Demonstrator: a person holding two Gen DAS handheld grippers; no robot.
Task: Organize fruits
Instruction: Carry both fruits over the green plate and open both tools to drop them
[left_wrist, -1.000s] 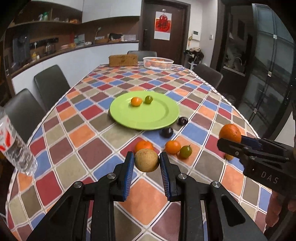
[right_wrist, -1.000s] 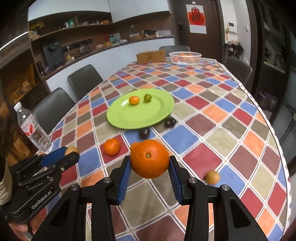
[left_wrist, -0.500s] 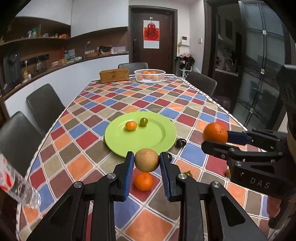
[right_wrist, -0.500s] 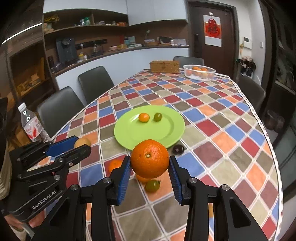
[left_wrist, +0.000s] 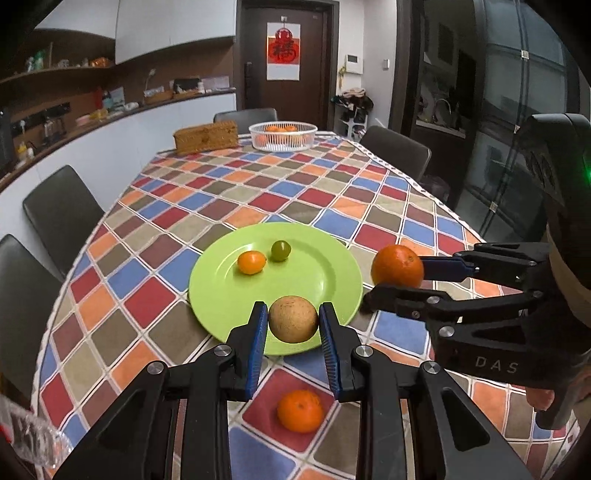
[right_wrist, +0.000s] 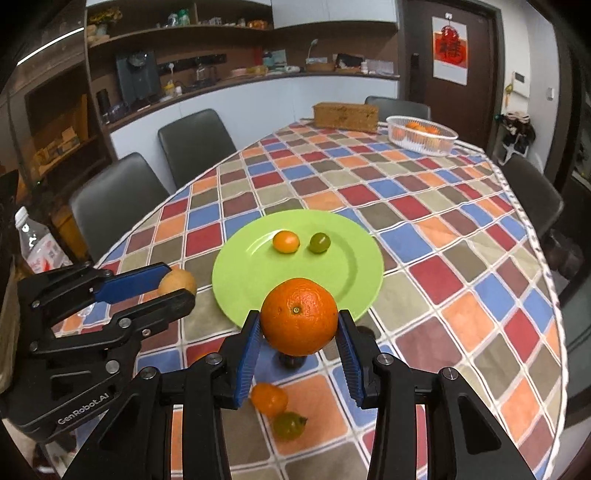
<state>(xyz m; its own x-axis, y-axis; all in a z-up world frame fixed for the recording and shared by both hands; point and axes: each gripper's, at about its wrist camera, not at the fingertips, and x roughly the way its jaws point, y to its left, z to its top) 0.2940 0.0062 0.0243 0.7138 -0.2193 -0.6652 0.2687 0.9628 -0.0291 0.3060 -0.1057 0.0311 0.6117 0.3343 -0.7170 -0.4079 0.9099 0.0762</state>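
Left gripper (left_wrist: 293, 320) clamped on brown fruit (left_wrist: 293, 319), right gripper (right_wrist: 299, 328) on orange (right_wrist: 299, 322); green plate (right_wrist: 354, 280) just ahead: both should be lowered before release.

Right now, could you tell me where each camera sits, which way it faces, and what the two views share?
Left wrist: on the left gripper, facing along the table over the plate; its jaws hold a brown fruit, with the right gripper alongside.
Right wrist: on the right gripper, facing the same way; its jaws hold an orange, left gripper alongside.
Shared: plate, basket, both grippers.
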